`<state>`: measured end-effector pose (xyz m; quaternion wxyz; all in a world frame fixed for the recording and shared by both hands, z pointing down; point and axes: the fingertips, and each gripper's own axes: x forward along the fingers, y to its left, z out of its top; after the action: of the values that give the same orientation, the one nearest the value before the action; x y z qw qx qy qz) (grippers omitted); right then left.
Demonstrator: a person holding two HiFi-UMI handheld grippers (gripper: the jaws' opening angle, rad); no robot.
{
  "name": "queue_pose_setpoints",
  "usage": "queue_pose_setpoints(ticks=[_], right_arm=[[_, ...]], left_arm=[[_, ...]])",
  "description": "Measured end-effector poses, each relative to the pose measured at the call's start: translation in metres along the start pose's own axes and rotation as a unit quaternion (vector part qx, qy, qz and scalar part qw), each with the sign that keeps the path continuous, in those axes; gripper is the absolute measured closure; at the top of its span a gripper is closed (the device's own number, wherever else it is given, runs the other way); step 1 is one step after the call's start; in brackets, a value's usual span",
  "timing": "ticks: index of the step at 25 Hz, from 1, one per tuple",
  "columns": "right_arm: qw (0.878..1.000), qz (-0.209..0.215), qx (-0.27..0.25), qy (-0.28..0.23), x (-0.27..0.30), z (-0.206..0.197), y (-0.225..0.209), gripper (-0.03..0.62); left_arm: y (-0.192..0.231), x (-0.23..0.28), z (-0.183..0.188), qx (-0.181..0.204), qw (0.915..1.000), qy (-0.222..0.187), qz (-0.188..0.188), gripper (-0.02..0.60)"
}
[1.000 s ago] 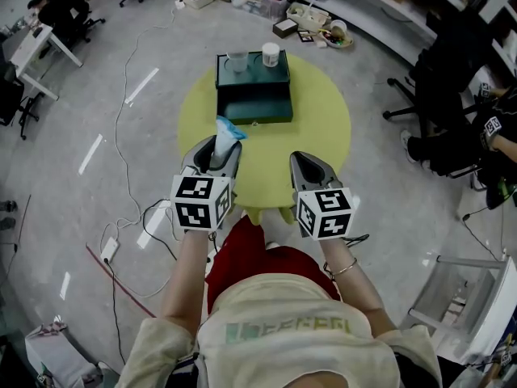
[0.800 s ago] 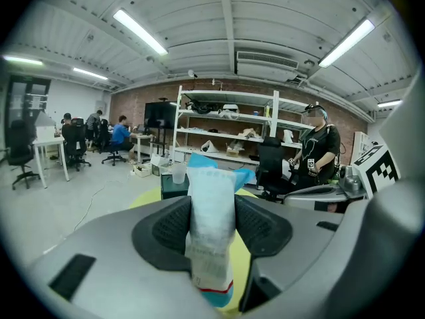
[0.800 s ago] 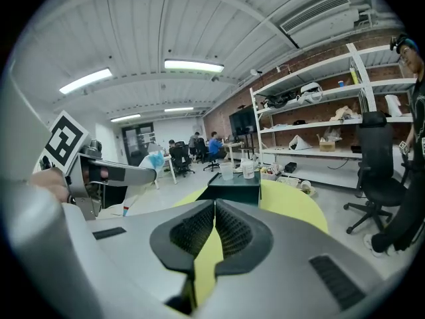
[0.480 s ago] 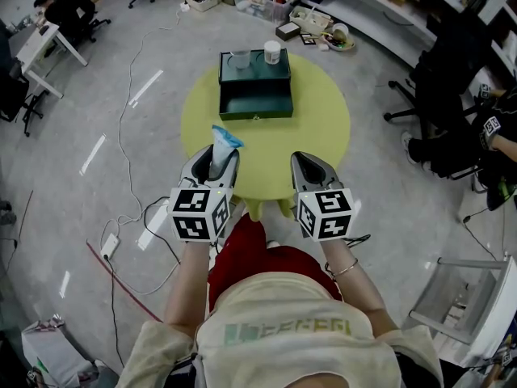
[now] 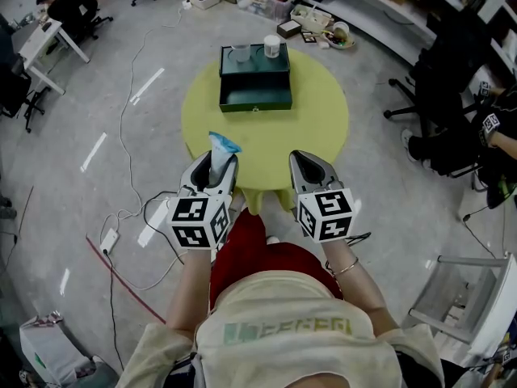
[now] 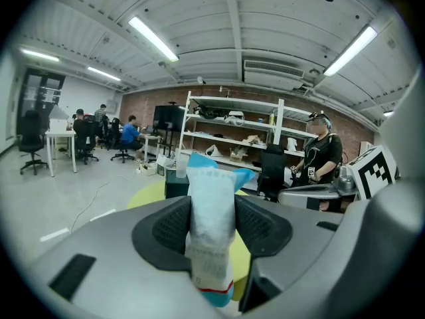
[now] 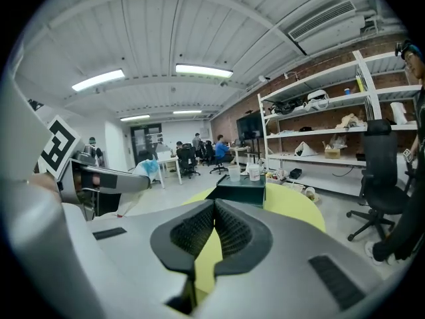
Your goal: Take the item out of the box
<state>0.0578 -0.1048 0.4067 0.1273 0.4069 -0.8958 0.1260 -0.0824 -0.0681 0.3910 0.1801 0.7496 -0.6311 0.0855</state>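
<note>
A dark green box (image 5: pixel 255 86) lies open at the far side of the round yellow table (image 5: pixel 315 128), its lid folded back. A pale blue packet (image 5: pixel 218 152) with a white label sticks up from my left gripper (image 5: pixel 215 162), which is shut on it over the table's near left edge. In the left gripper view the packet (image 6: pixel 211 224) is pinched between both pads. My right gripper (image 5: pixel 305 165) is shut with nothing in it, beside the left one above the near edge. The box (image 7: pixel 240 187) shows ahead in the right gripper view.
A clear cup (image 5: pixel 241 53) and a white cup (image 5: pixel 271 50) stand on the box's lid. Cables (image 5: pixel 129 120) trail over the grey floor at the left. Black office chairs (image 5: pixel 428 95) and a seated person are at the right, shelves and clutter behind the table.
Both grippers have drawn back toward my body, the left one carrying the packet farther from the box. The box sits slightly higher in the head view.
</note>
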Motion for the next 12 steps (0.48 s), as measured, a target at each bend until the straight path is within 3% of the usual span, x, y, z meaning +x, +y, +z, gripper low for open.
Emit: queue_pose_setpoints(ticks=[12], right_arm=[[1.0, 0.022, -0.005, 0.006, -0.03, -0.019, 0.02, 0.559]], left_arm=[[-0.012, -0.037, -0.028, -0.029, 0.9994, -0.003, 0.018, 0.374]])
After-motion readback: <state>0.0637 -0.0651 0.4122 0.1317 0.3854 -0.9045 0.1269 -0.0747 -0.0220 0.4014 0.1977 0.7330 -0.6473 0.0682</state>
